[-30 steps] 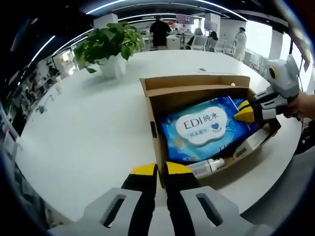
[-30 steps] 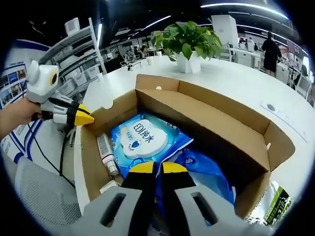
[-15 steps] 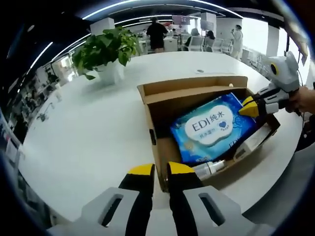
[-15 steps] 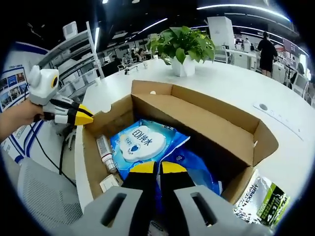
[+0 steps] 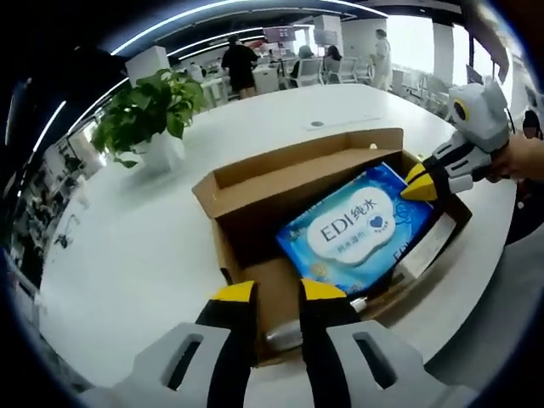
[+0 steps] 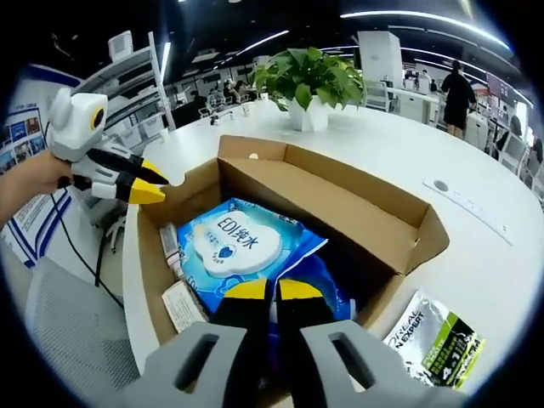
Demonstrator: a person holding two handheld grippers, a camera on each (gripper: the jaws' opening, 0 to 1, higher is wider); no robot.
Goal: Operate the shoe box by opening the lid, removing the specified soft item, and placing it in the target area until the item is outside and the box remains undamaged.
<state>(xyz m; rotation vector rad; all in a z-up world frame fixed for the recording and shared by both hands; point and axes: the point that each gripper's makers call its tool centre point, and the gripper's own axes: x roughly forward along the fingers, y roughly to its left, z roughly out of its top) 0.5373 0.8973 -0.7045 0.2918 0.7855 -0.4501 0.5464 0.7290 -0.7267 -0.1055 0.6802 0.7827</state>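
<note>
An open brown cardboard shoe box (image 5: pixel 255 191) (image 6: pixel 340 200) stands on the white table, its lid flap standing up at the back. Inside lies a blue wipes pack (image 5: pixel 353 229) (image 6: pixel 234 246) with a white "EDI" label. My right gripper (image 6: pixel 272 291) (image 5: pixel 416 185) is shut on that pack's near corner, and blue film shows between its jaws. My left gripper (image 5: pixel 278 293) (image 6: pixel 144 184) hovers at the box's short end with its jaws parted and nothing between them.
A small bottle (image 6: pixel 167 242) and a white carton (image 6: pixel 178 304) lie along the box's side wall. A green and black sachet (image 6: pixel 433 344) rests on the table beside the box. A potted plant (image 5: pixel 140 123) (image 6: pixel 306 81) stands further back. People stand in the background.
My left gripper's jaws have parted from shut to open. Both views have shifted with the hands. The right gripper has kept its hold and drawn back slightly.
</note>
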